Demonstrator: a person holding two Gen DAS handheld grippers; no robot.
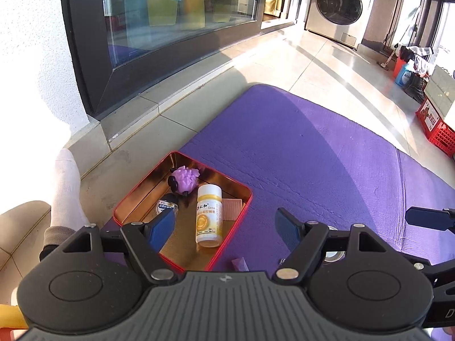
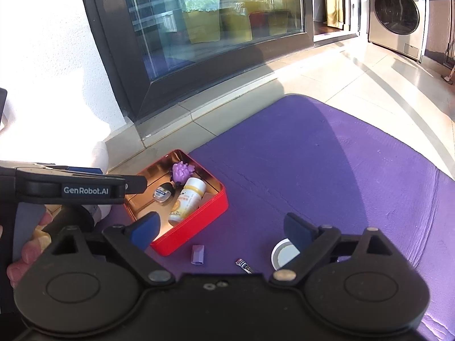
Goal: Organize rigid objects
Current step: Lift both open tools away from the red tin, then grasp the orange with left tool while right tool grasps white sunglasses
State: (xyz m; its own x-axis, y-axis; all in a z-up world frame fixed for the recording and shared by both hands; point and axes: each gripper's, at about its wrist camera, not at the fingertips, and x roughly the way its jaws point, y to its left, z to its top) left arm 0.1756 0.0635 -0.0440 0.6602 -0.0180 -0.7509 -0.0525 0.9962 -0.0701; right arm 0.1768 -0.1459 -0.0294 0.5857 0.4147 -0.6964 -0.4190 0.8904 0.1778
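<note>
Nearest the lens in the left wrist view, the left claw fills the lower frame with its blue-padded fingers spread wide and nothing between them. Just beyond, at lower centre, a red tin tray with a gold inside sits on the near left part of a purple mat, which lies on a tiled floor. Inside the tray a white pill bottle with a yellow label lies lengthwise, its cap toward the far side. A purple spiky toy sits in the far corner, a small dark-capped bottle lies just beside the toy on its left — and a pinkish flat block rests against the right wall, touching the pill bottle. A white-socked foot shows at the left edge.

The right wrist view shows the right claw also open and empty, low in the frame. Three things lie on the mat outside the tray: a small purple cap just beside the tray's near corner, a small striped metal piece to its right, and a white round lid partly hidden behind the right finger. A hand holds the other tool at the left edge.

A washing machine stands at upper right, a dark-framed glass door at upper left.
</note>
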